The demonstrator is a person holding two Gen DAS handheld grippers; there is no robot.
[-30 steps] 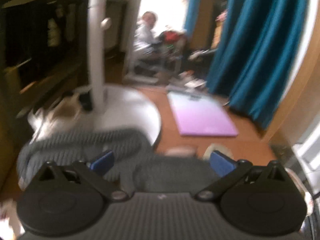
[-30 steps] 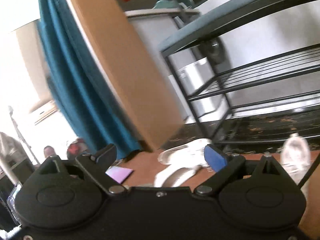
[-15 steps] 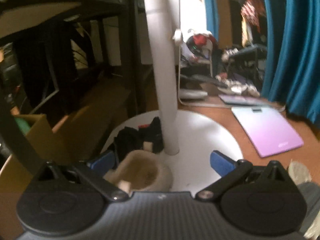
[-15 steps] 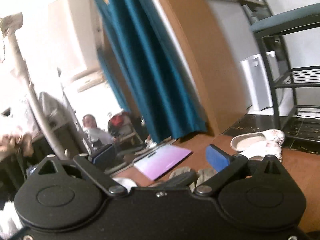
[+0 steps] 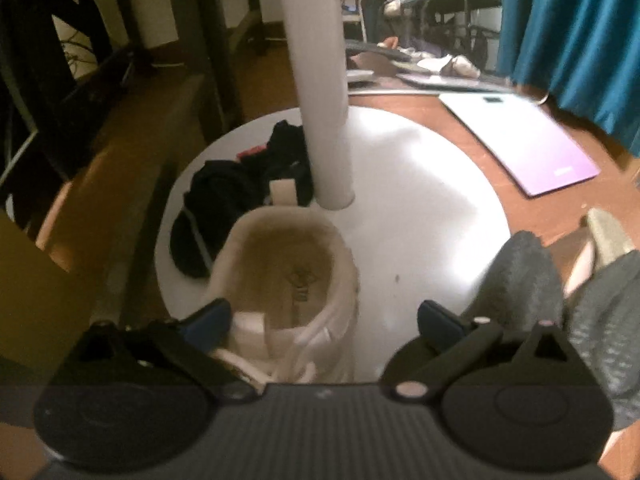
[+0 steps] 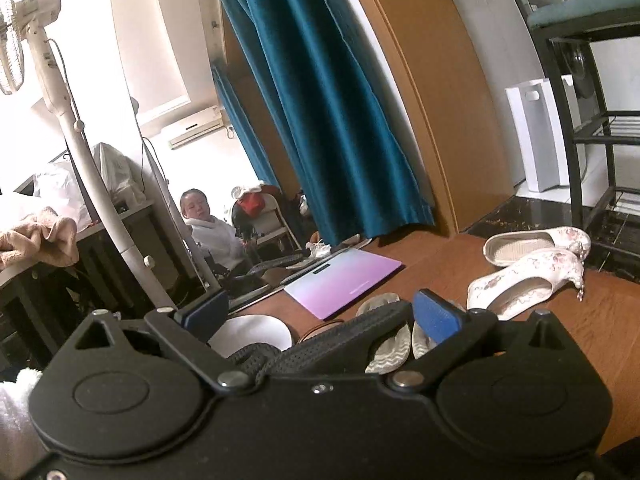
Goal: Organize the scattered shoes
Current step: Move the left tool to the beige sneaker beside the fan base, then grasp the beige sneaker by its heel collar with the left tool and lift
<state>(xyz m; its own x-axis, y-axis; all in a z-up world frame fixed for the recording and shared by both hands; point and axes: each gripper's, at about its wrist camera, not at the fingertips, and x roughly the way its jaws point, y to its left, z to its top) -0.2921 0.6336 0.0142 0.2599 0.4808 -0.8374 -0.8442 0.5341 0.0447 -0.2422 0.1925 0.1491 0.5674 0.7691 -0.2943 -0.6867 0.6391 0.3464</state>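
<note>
The white fan base [image 5: 420, 200] rests on the wooden floor. A white sneaker [image 5: 288, 280] stands on it, between the wide-spread fingers of the left gripper [image 5: 320, 316]. The right gripper [image 6: 320, 312], also spread wide, straddles a dark grey shoe [image 6: 340, 336].

Left wrist: I looked down, close over the round white fan base [image 5: 420, 184].
Right wrist: I faced low across the floor.
Shared: flat purple scale [image 6: 344, 280].
</note>
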